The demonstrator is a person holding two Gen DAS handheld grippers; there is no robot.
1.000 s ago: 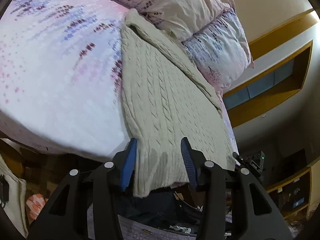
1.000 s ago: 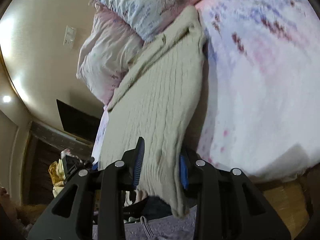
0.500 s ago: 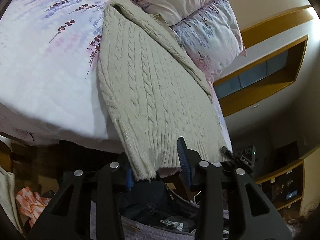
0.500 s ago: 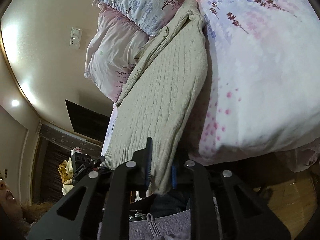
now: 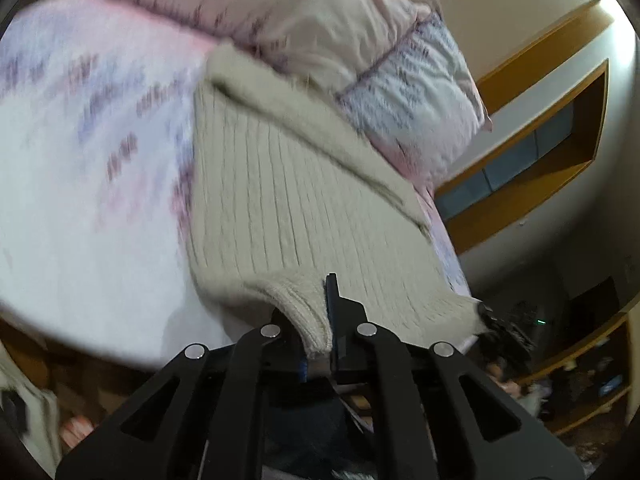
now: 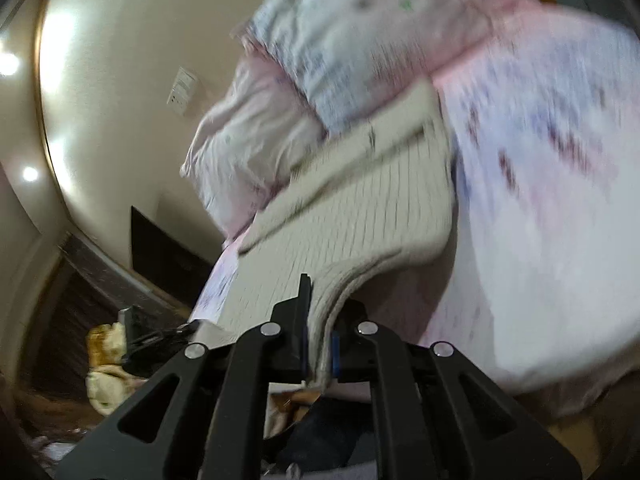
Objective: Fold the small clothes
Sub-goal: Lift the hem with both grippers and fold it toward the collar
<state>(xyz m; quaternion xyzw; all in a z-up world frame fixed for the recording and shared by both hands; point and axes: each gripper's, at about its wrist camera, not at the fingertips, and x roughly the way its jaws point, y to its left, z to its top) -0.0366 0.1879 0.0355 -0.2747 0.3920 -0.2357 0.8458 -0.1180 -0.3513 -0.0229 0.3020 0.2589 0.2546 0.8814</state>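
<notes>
A cream cable-knit sweater (image 5: 304,200) lies lengthwise on the bed, its neck end toward the pillows. My left gripper (image 5: 320,332) is shut on the ribbed hem at the sweater's near left corner, and that corner is lifted off the mattress. In the right wrist view the same sweater (image 6: 360,216) runs away from me. My right gripper (image 6: 320,344) is shut on the hem's other near corner, the knit pinched between its blue pads and raised. Both views are blurred.
The bed (image 5: 80,184) has a white and pink flowered cover. Two pillows (image 5: 360,40) lean at its head. A wooden window frame (image 5: 540,152) is on the right wall, shelves (image 5: 592,384) below it. A wall socket (image 6: 182,90) and floor clutter (image 6: 104,360) show at left.
Both grippers have closed on the sweater's hem, which earlier lay loose between open fingers. The two corners now rise off the bed edge as both hands lift.
</notes>
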